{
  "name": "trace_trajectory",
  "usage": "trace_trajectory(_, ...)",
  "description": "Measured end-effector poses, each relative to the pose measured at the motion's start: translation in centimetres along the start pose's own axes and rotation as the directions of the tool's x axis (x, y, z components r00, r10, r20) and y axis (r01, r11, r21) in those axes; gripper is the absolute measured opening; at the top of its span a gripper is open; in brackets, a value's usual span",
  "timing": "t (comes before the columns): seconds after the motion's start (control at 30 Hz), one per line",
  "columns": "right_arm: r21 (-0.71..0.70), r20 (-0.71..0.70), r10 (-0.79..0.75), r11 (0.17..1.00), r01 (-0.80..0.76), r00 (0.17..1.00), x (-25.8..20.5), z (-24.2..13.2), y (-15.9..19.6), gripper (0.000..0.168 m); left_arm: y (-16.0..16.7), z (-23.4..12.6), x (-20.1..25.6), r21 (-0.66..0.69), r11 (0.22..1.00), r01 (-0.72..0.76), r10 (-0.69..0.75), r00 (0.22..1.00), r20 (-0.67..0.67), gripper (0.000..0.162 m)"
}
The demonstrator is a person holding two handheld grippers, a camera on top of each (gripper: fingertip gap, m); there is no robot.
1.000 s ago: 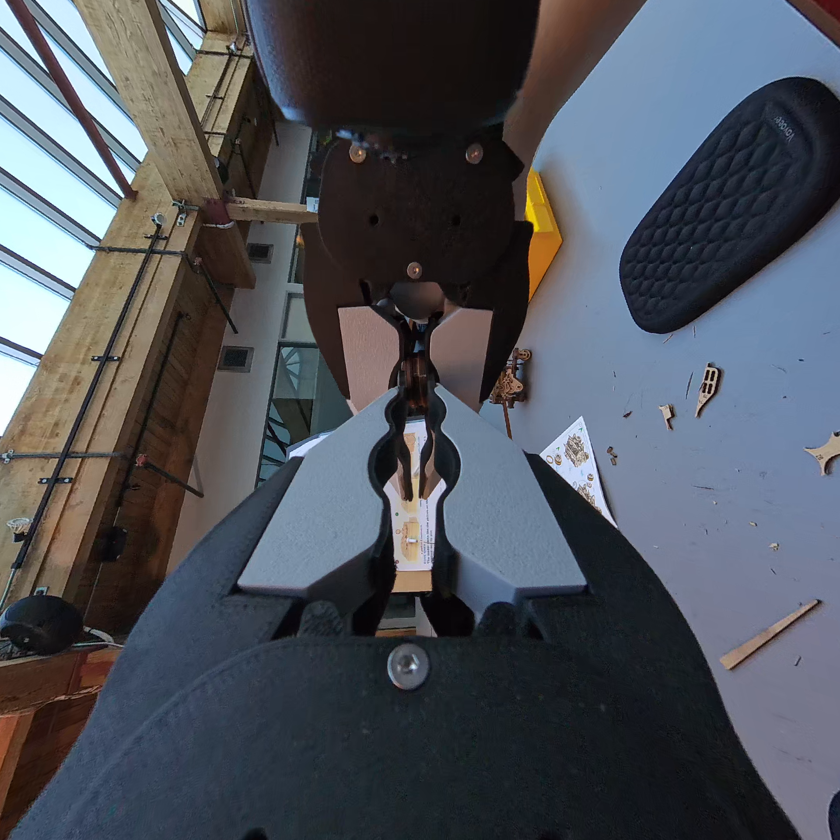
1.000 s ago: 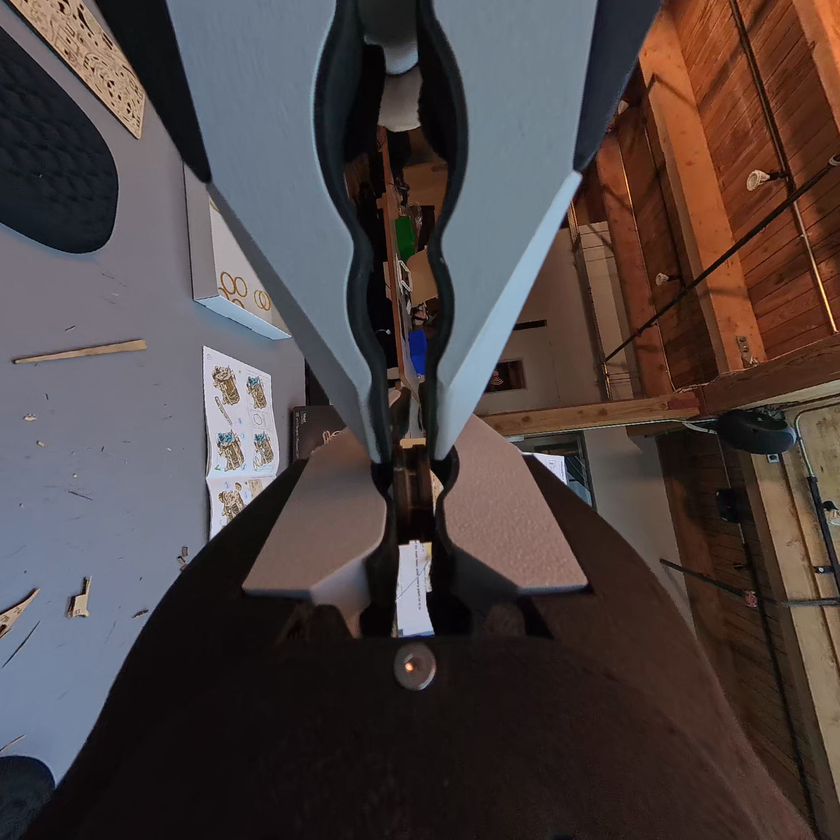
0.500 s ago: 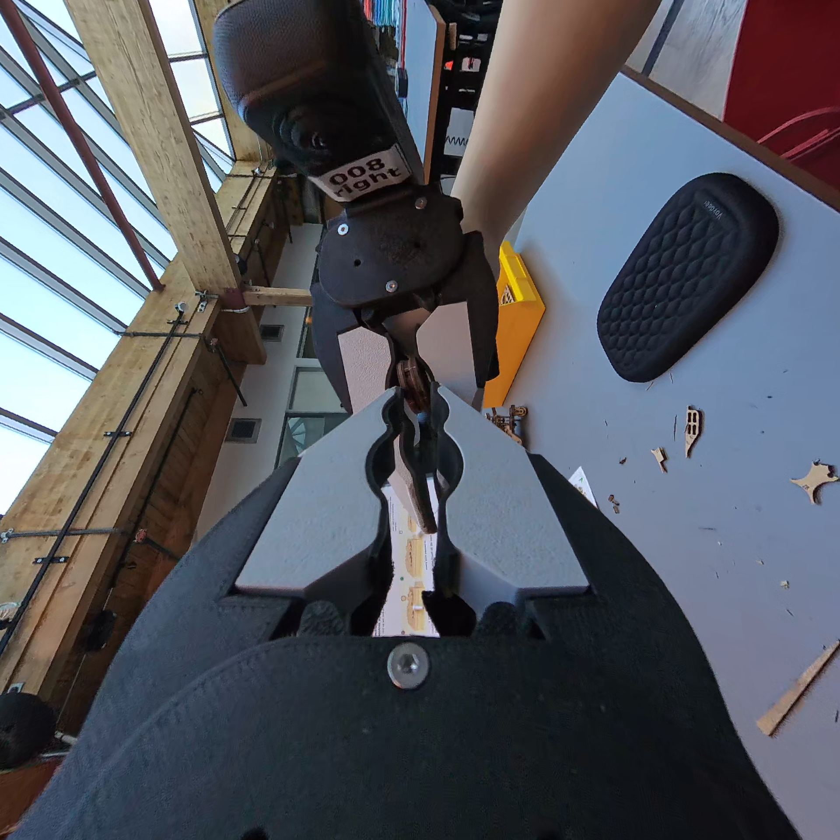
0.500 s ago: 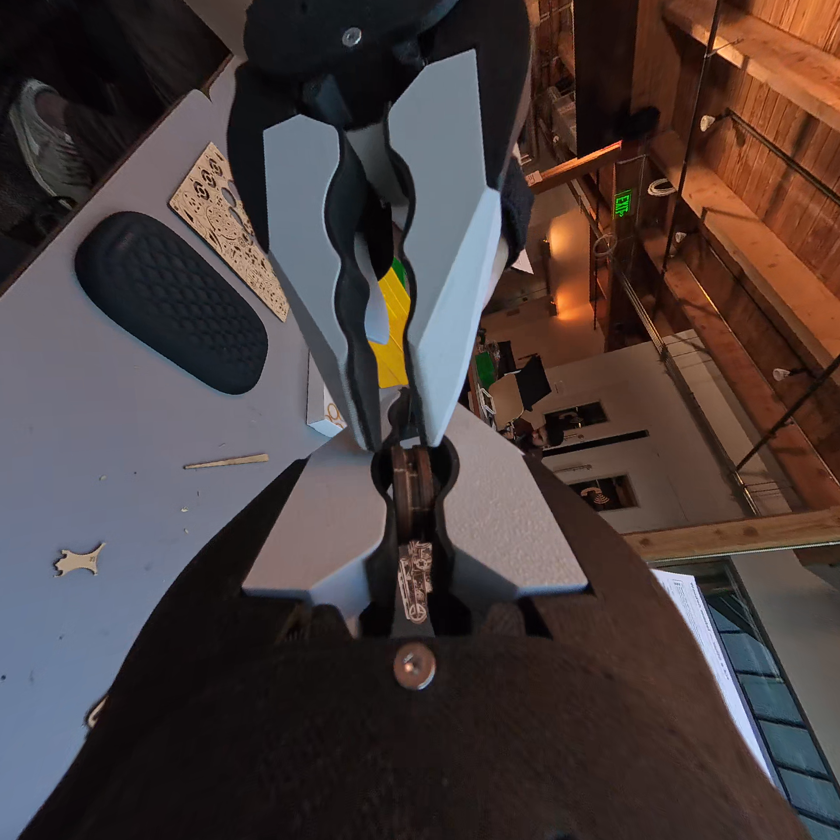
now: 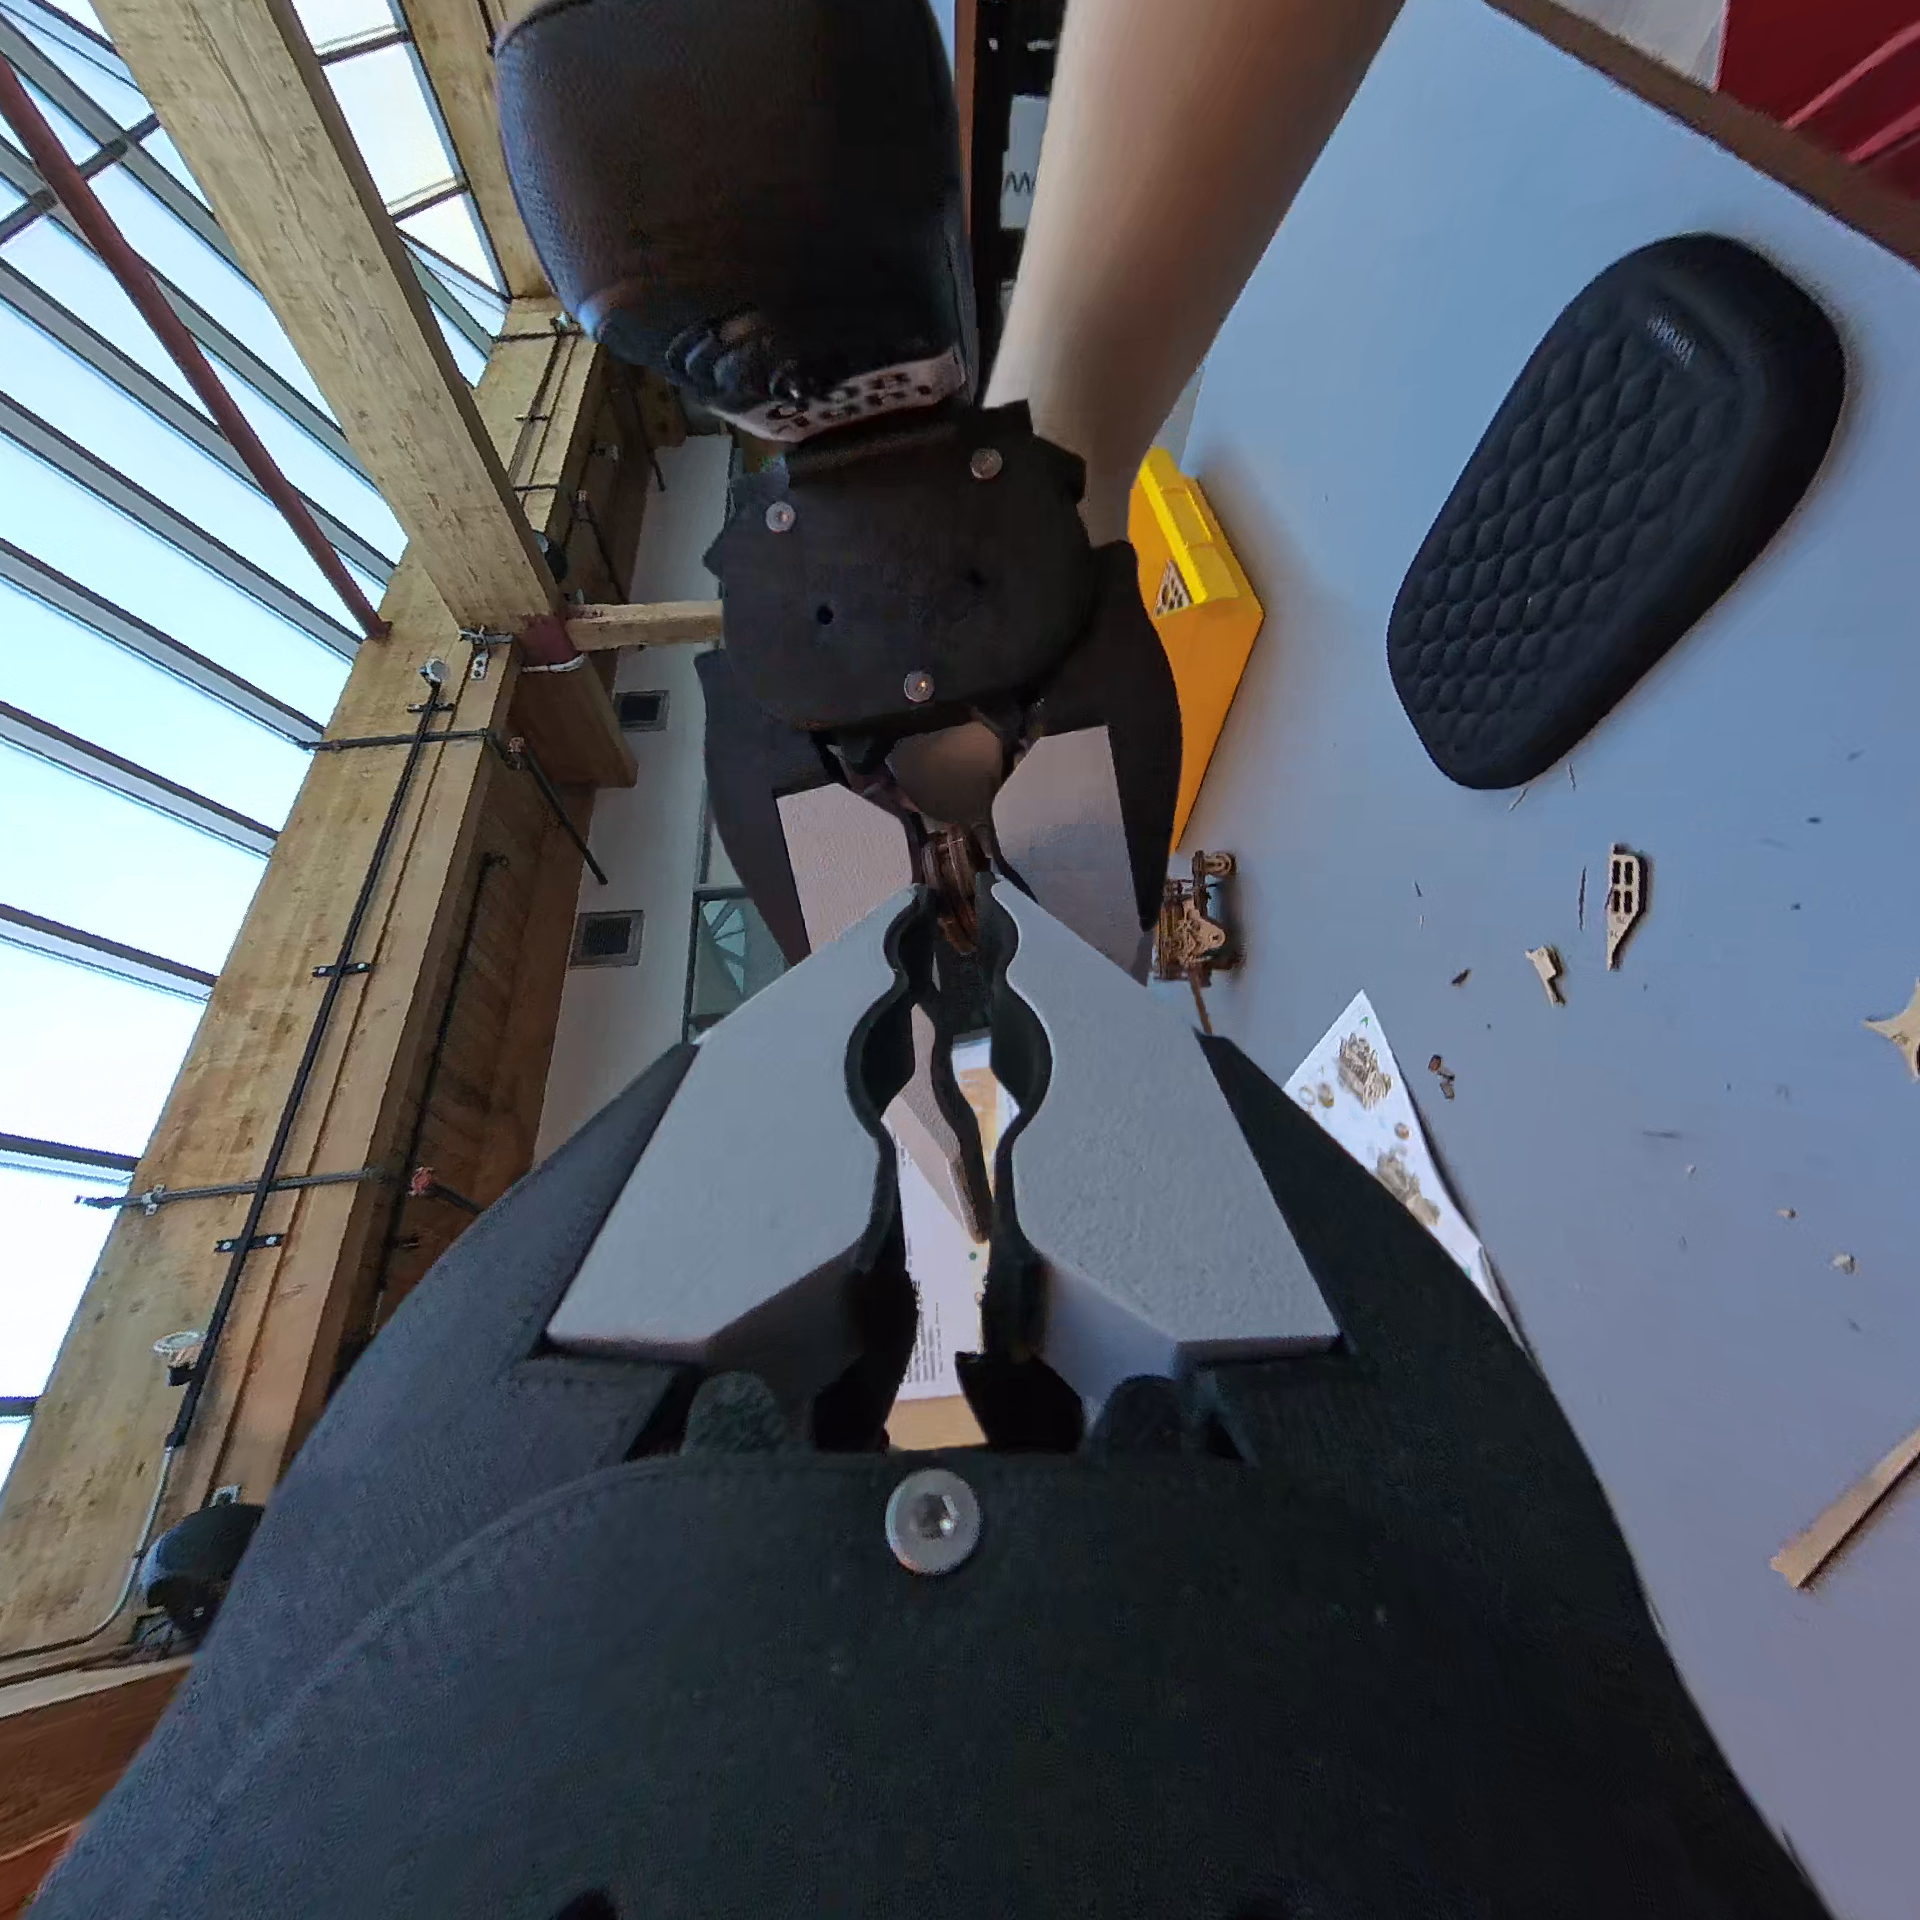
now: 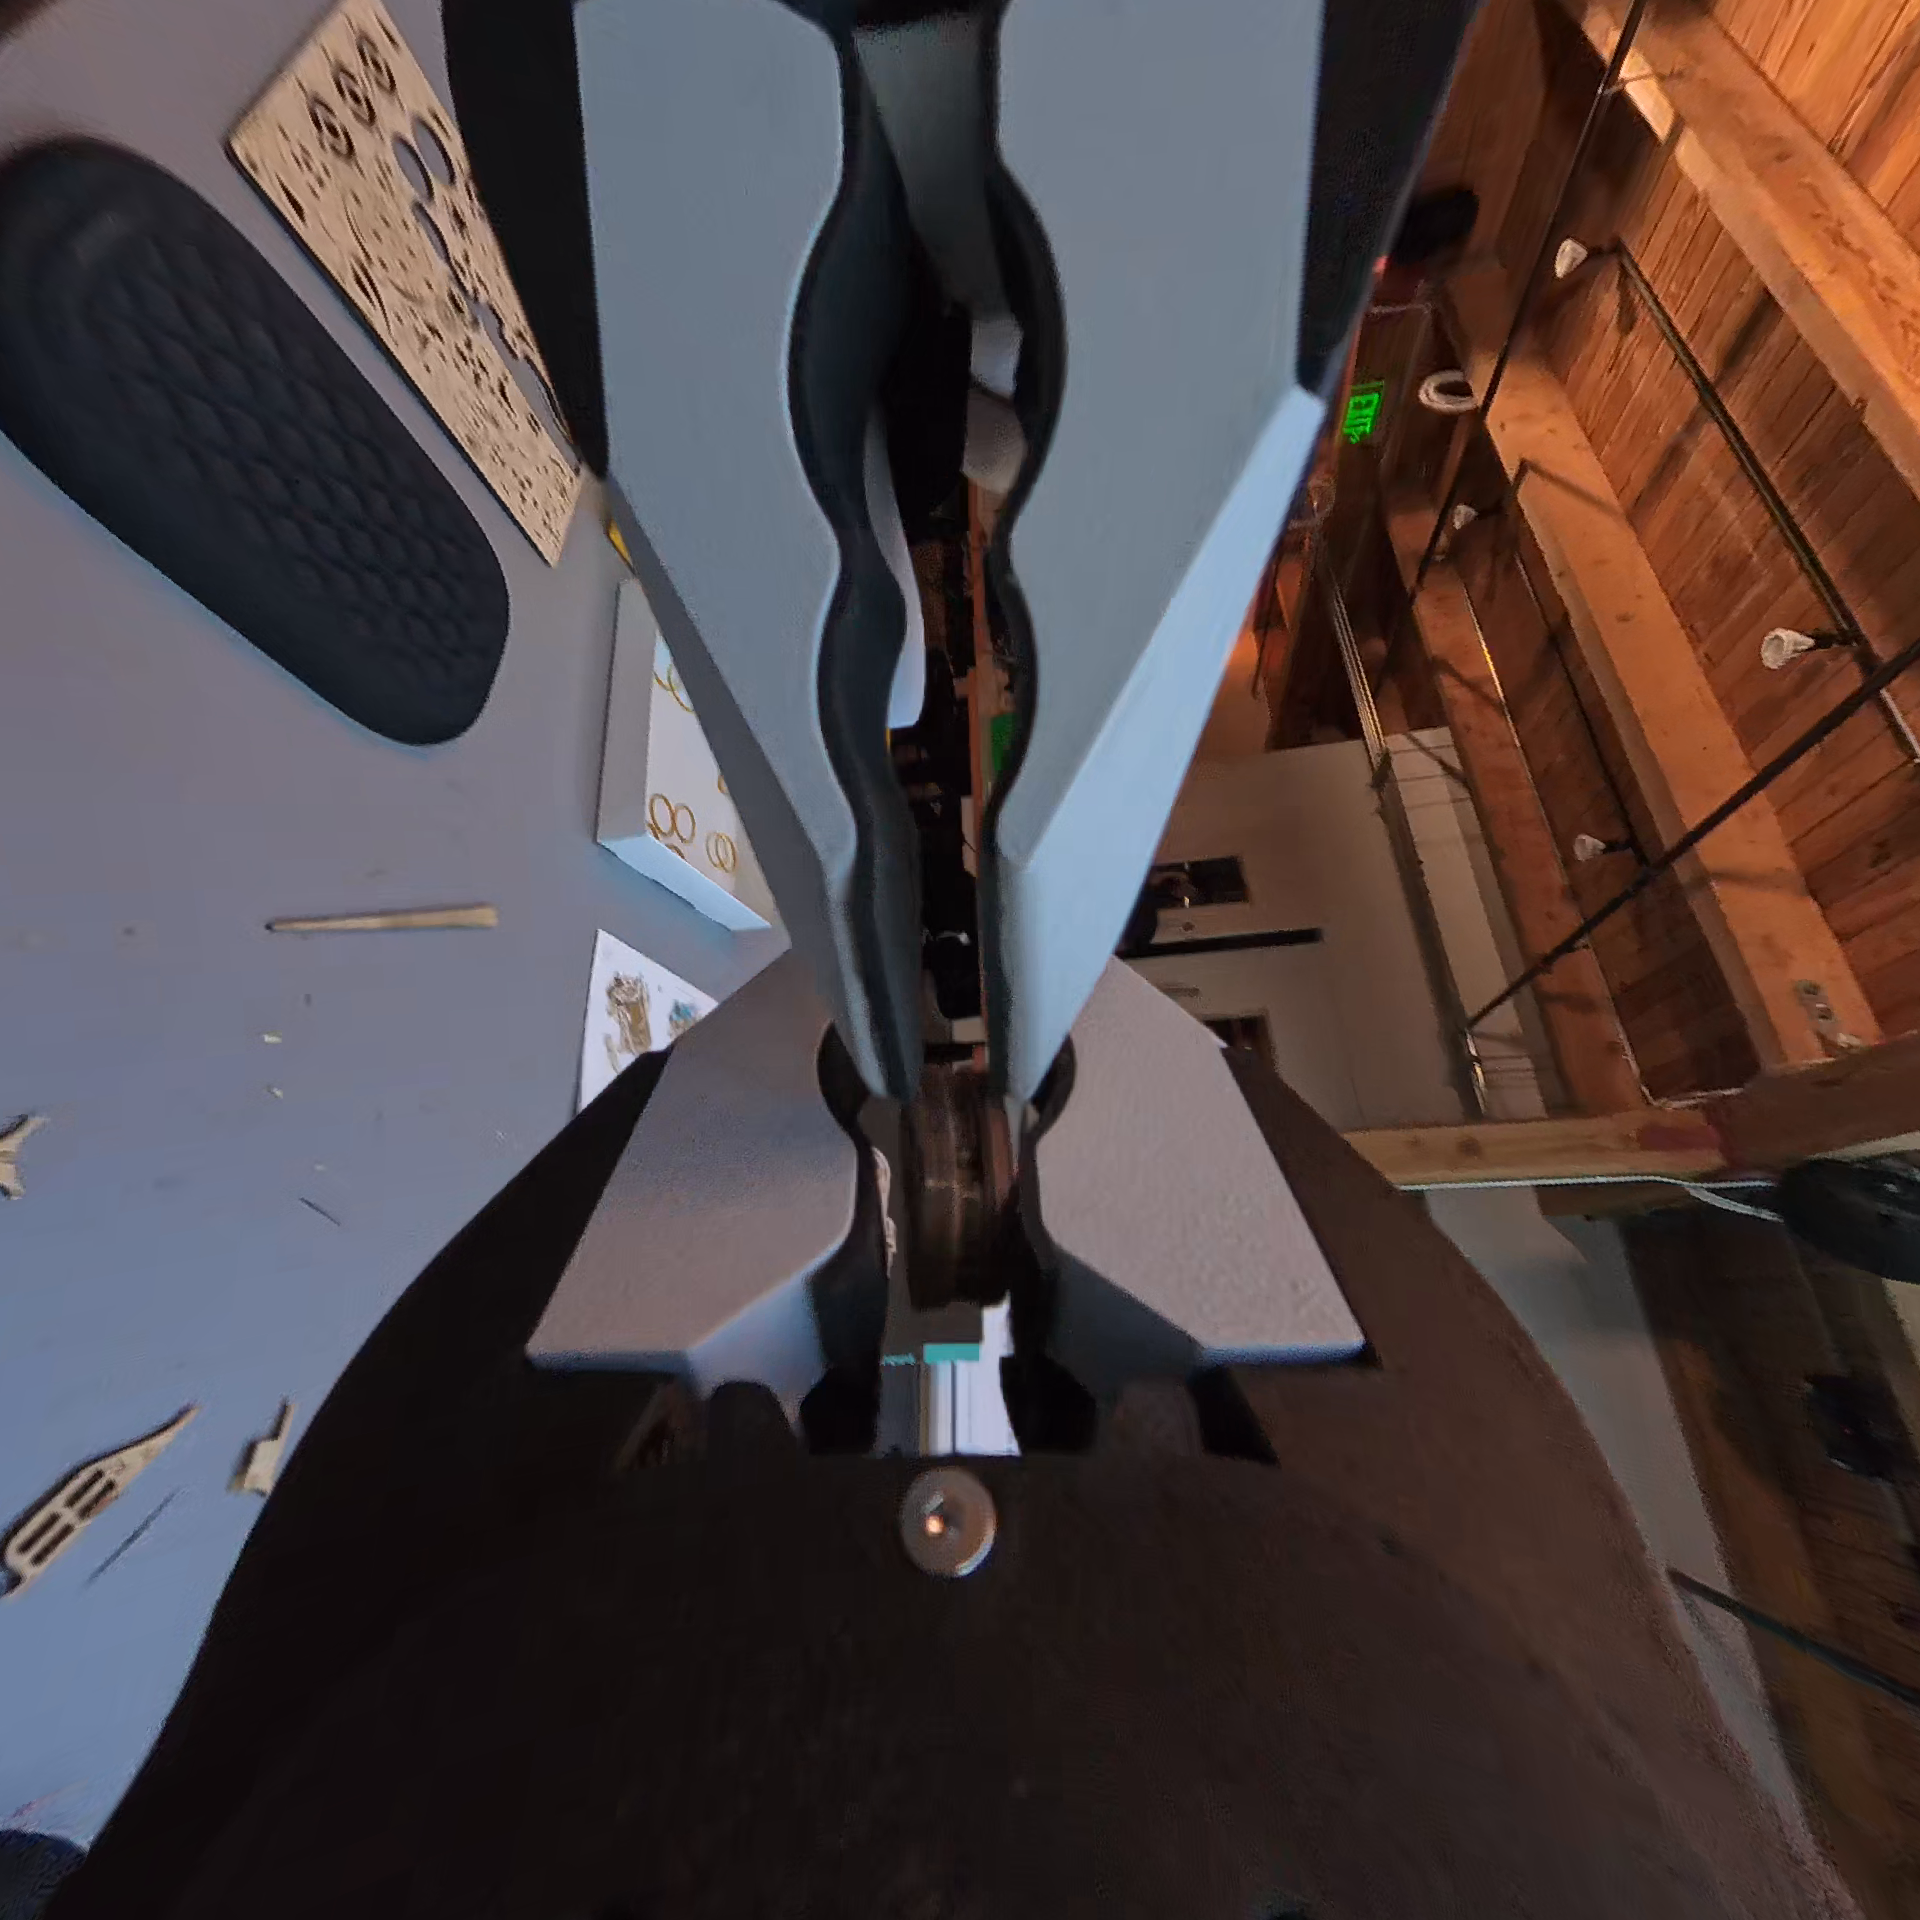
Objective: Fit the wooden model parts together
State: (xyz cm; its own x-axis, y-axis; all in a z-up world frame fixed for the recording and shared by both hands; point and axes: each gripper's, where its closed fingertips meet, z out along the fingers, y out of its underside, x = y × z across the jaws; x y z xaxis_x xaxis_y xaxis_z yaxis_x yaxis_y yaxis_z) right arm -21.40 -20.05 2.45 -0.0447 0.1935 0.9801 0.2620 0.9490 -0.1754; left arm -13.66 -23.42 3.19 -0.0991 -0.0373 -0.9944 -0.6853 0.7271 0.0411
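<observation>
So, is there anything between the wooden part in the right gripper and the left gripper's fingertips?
Nothing visible is. The right gripper is shut on the round wooden part, and the left gripper has its fingertips right at that part, with no other object between them.

Your two wrist cameras face each other at close range, both rolled sideways; each sees the other's gripper and the shared grey table [image 5: 1714,1039] edge-on.

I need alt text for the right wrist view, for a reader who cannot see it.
The right gripper clamps a small round wooden part, and the left gripper meets it tip to tip from above. At left, a grey table holds a black pad and wood scraps.
</observation>
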Motion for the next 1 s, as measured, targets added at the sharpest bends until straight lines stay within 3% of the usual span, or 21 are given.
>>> trace_trajectory(0.27, -0.122, -0.038, -0.089, 0.989, 0.083, 0.995, 0.5, 0.7, 1.2, 0.01, 0.9, 0.2, 0.3, -0.073, 0.997, -0.007, 0.006, 1.0, -0.02, 0.005)
trace_trajectory(1.0, -0.173, -0.017, -0.097, 0.981, 0.093, 0.995, 0.0, 1.5, 1.5, 0.005, 0.7, -0.1, 0.7, -0.068, 0.994, -0.086, 0.085, 0.996, -0.026, 0.005)
